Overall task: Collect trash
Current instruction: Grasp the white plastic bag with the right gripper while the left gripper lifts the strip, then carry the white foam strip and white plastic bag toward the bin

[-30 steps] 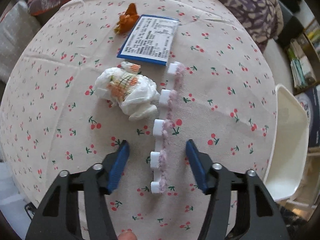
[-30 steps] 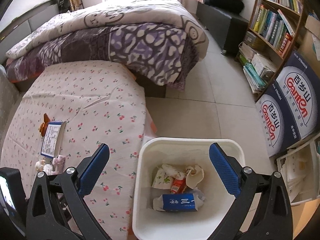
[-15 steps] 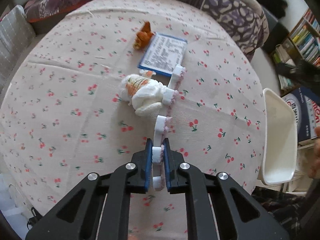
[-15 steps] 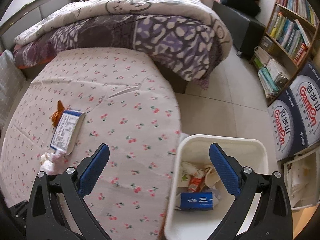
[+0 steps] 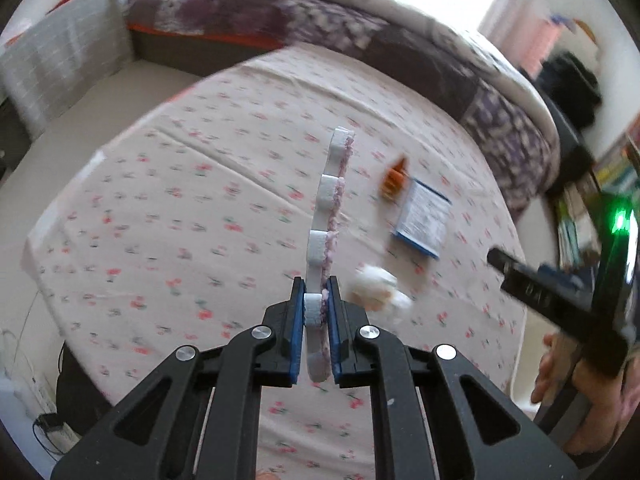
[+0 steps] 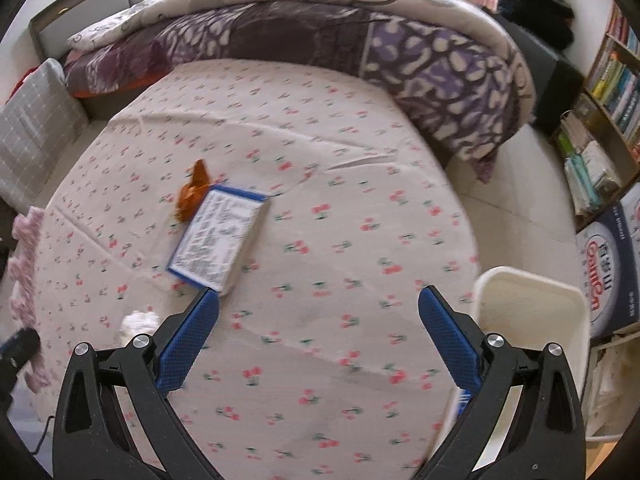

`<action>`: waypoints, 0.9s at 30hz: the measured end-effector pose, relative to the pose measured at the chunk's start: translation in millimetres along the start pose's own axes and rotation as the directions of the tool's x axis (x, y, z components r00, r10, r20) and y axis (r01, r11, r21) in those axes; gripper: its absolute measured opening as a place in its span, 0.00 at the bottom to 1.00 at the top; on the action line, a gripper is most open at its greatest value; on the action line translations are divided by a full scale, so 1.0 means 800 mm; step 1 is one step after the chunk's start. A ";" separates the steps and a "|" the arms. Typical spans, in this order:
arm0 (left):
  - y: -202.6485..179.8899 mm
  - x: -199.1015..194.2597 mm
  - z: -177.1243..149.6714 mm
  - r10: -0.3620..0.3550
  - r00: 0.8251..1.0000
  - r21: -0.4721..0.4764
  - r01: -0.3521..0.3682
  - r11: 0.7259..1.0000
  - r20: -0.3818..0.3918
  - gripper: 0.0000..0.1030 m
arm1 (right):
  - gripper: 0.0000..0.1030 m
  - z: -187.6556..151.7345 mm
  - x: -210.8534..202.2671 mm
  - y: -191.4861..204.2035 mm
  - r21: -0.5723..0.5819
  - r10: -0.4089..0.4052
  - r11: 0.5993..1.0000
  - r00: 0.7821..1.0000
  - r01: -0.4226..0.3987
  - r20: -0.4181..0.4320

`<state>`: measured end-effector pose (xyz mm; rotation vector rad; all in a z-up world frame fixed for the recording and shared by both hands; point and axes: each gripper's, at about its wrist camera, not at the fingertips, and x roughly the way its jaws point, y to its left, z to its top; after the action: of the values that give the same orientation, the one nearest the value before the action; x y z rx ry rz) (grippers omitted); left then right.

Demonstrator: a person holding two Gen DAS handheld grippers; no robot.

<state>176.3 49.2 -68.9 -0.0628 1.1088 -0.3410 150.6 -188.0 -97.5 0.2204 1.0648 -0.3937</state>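
Observation:
My left gripper (image 5: 317, 302) is shut on the near end of a notched white foam strip with a pink fuzzy edge (image 5: 330, 196), which is lifted off the table and points away from me. The same strip (image 6: 24, 264) shows at the left edge of the right wrist view. On the cherry-print tablecloth (image 6: 320, 184) lie a blue-and-white box (image 6: 218, 236), an orange wrapper (image 6: 194, 192) and a crumpled white wad (image 6: 138, 324). My right gripper (image 6: 318, 304) hangs open over the cloth, the box just beyond its left finger. The white bin (image 6: 532, 312) stands at the right.
A bed with a purple patterned quilt (image 6: 360, 48) runs behind the table. A bookshelf (image 6: 608, 92) and printed cardboard boxes (image 6: 604, 280) stand at the right. A grey cushion (image 6: 32, 128) lies at the left. A person's hand (image 5: 560, 364) holds the right gripper's handle.
My left gripper shut on the foam strip and lifted it off the cloth. My right gripper swung left from over the bin to over the table, staying open.

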 end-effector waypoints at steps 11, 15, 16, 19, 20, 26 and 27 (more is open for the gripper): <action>0.063 -0.002 0.004 0.049 0.999 -0.095 -0.050 0.994 -0.007 0.11 | 0.84 -0.041 0.012 0.121 -0.165 0.094 0.981 0.994 -0.103 -0.061; 0.075 -0.002 0.004 0.064 0.998 -0.107 -0.064 0.992 -0.003 0.11 | 0.54 -0.051 0.028 0.145 -0.224 0.098 0.967 0.990 -0.119 -0.103; 0.078 -0.001 0.005 0.068 0.998 -0.110 -0.068 0.992 -0.003 0.11 | 0.46 -0.052 0.029 0.147 -0.225 0.110 0.965 0.988 -0.132 -0.107; 0.084 0.000 0.007 0.095 0.995 -0.116 -0.094 0.989 0.005 0.11 | 0.28 -0.051 0.025 0.155 -0.244 0.140 0.957 0.985 -0.160 -0.098; 0.085 0.000 0.007 0.102 0.995 -0.119 -0.100 0.988 0.009 0.11 | 0.28 -0.050 0.018 0.157 -0.261 0.132 0.954 0.989 -0.145 -0.068; 0.079 -0.006 0.015 0.174 0.982 -0.101 -0.166 0.981 0.071 0.11 | 0.27 -0.035 -0.017 0.142 -0.223 0.172 0.963 0.984 -0.155 0.057; 0.076 -0.007 0.016 0.182 0.980 -0.092 -0.174 0.980 0.084 0.11 | 0.27 -0.032 -0.019 0.136 -0.211 0.173 0.965 0.983 -0.156 0.066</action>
<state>199.8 106.6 -71.8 -0.0531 1.0289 -0.1292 168.5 -76.5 -97.5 0.1062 0.9883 -0.1405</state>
